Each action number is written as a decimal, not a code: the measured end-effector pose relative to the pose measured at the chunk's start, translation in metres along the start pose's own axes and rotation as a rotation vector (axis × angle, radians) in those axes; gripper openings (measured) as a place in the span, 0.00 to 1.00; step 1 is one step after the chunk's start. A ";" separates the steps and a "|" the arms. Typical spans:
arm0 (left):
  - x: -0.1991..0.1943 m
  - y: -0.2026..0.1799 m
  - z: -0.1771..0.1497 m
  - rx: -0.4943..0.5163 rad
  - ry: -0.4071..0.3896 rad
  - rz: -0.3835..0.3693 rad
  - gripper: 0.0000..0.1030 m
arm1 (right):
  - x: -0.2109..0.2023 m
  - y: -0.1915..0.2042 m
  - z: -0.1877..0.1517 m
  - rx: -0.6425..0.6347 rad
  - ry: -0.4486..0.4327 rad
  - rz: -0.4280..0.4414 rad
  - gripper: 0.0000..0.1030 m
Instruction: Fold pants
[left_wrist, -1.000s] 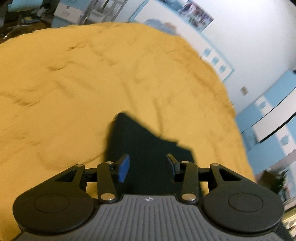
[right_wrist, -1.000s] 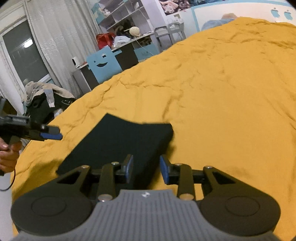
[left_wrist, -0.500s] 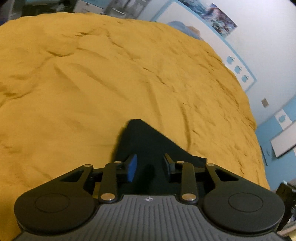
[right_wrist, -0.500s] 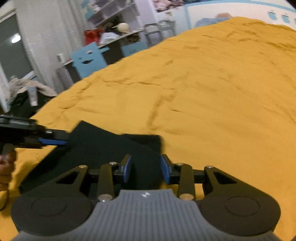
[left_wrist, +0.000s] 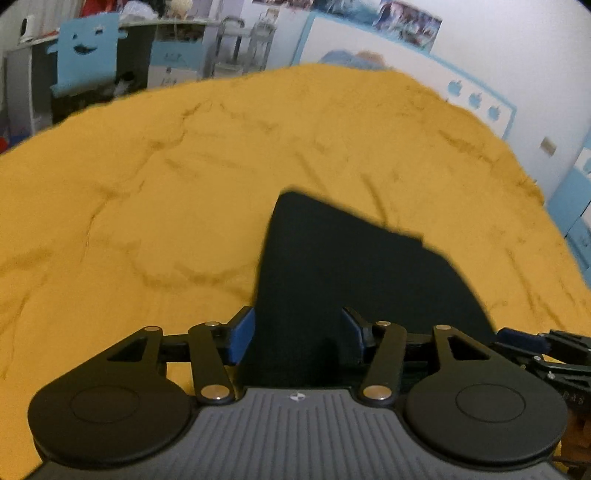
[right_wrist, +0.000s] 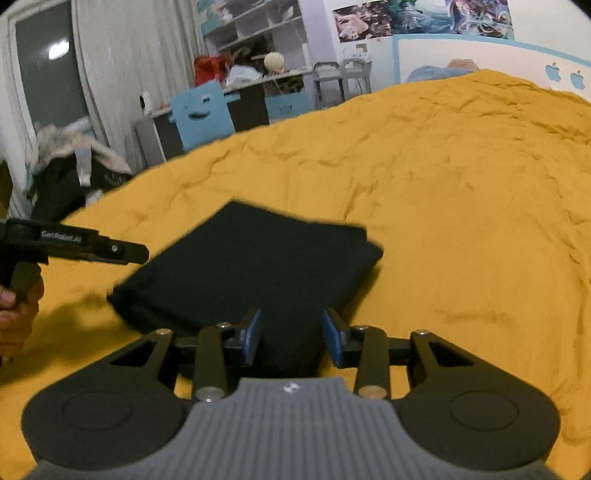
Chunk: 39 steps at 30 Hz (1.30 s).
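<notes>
The black pants (left_wrist: 354, 273) lie folded into a flat rectangle on the yellow bedspread (left_wrist: 155, 192); they also show in the right wrist view (right_wrist: 255, 266). My left gripper (left_wrist: 297, 334) is open and empty, its fingers just over the near edge of the pants. My right gripper (right_wrist: 291, 334) is open and empty at the pants' near edge. The left gripper appears from the side in the right wrist view (right_wrist: 140, 254), beside the pants' left corner. The right gripper's tip shows at the right edge of the left wrist view (left_wrist: 517, 338).
The yellow bedspread (right_wrist: 461, 192) stretches far ahead and to the right. Beyond the bed's far edge stand a blue smiley chair (right_wrist: 201, 110), a desk with shelves (right_wrist: 258, 44) and a pile of clothes (right_wrist: 70, 166).
Both grippers have pulled back and swung, so the folded pants sit further ahead in both views. The left gripper's view turned toward the desk side. Both grippers stay open.
</notes>
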<state>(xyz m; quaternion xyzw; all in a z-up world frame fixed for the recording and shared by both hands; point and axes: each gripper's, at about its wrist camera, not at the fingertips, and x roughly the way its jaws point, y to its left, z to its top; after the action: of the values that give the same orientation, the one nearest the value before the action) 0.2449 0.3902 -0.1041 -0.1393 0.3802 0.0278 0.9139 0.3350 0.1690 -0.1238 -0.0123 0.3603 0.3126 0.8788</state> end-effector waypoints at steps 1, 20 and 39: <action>0.004 0.000 -0.007 -0.004 0.031 0.017 0.60 | 0.005 0.003 -0.007 -0.007 0.026 -0.014 0.34; -0.069 -0.061 -0.039 0.016 0.098 0.211 0.75 | -0.079 0.052 -0.012 -0.020 0.168 -0.171 0.79; -0.145 -0.140 -0.045 0.060 0.059 0.345 0.88 | -0.168 0.074 0.011 0.145 0.143 -0.324 0.80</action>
<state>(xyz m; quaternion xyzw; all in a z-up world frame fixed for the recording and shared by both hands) 0.1333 0.2520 0.0003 -0.0455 0.4257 0.1688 0.8878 0.2091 0.1403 0.0074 -0.0289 0.4367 0.1385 0.8884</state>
